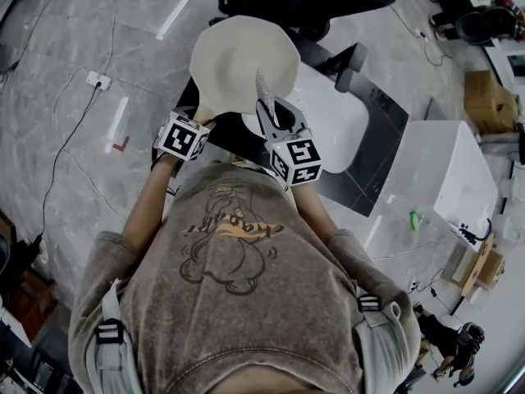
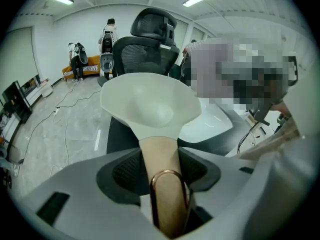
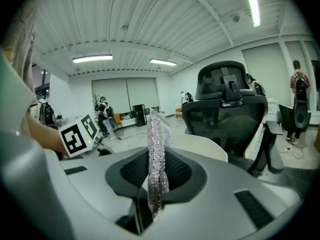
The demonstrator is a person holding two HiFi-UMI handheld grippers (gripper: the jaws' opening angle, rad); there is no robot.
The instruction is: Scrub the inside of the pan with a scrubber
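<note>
In the head view, just left of the middle, the left tongs [image 1: 202,121] hold the pan [image 1: 239,62] by its tan handle [image 2: 160,154]. The left gripper view shows the handle tight between both jaws, with a copper ring [image 2: 167,172] at its near end. The cream pan fills the upper middle, partly over the black tabletop [image 1: 385,125]. Just right of the handle, the shiny silver scrubber [image 1: 266,95] stands over the pan's near edge. I cannot tell if it touches. The right tongs [image 1: 277,120] pinch it, jaws narrow around it. A black office chair [image 2: 150,34] stands behind the pan.
</note>
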